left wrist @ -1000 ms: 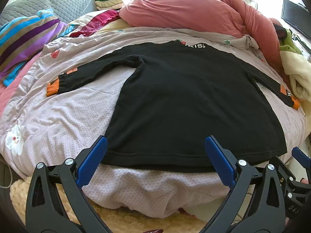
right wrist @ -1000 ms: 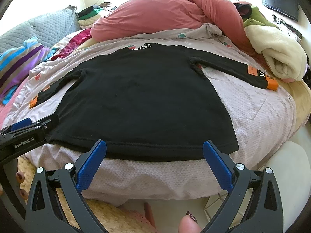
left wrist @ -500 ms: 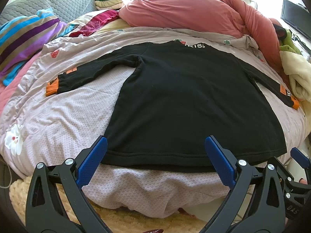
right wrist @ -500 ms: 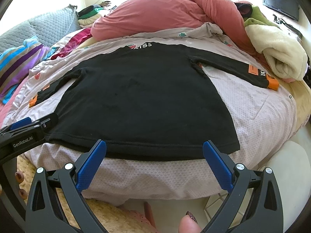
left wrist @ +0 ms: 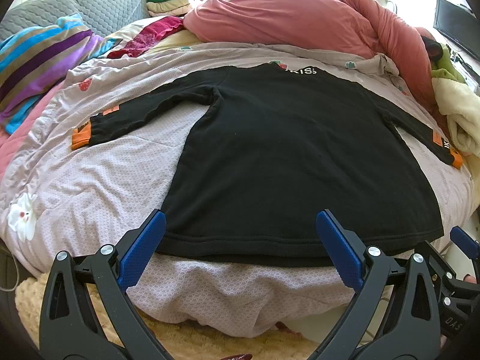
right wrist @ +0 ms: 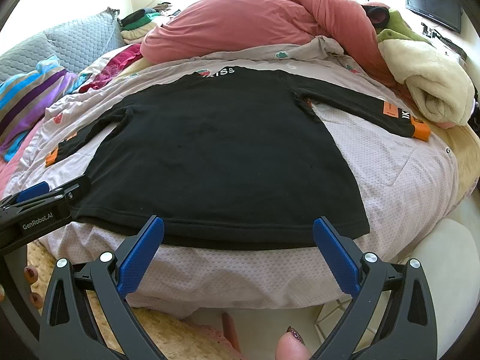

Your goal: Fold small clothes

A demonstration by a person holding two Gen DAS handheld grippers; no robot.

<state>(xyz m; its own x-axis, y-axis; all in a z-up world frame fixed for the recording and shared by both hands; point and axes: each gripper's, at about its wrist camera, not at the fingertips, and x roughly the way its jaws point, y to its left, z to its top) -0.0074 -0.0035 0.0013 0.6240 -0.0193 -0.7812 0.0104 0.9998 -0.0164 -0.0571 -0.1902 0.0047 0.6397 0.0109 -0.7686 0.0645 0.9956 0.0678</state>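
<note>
A small black long-sleeved shirt (left wrist: pixel 294 156) with orange cuffs lies flat on the bed, sleeves spread, hem toward me; it also shows in the right wrist view (right wrist: pixel 216 156). My left gripper (left wrist: pixel 240 228) is open and empty, just before the hem's left half. My right gripper (right wrist: pixel 238 234) is open and empty, just before the hem's right half. The left gripper shows in the right wrist view (right wrist: pixel 39 198), and the right gripper's edge shows in the left wrist view (left wrist: pixel 463 243).
The shirt rests on a pale lilac sheet (left wrist: pixel 90 180). A pink duvet (left wrist: pixel 285 21) is heaped behind it. A striped blanket (left wrist: pixel 39 60) lies at left, a cream blanket (right wrist: pixel 432 84) at right, folded clothes (left wrist: pixel 171 0) at the back.
Both grippers have crept slightly forward toward the hem. The shirt has not moved.
</note>
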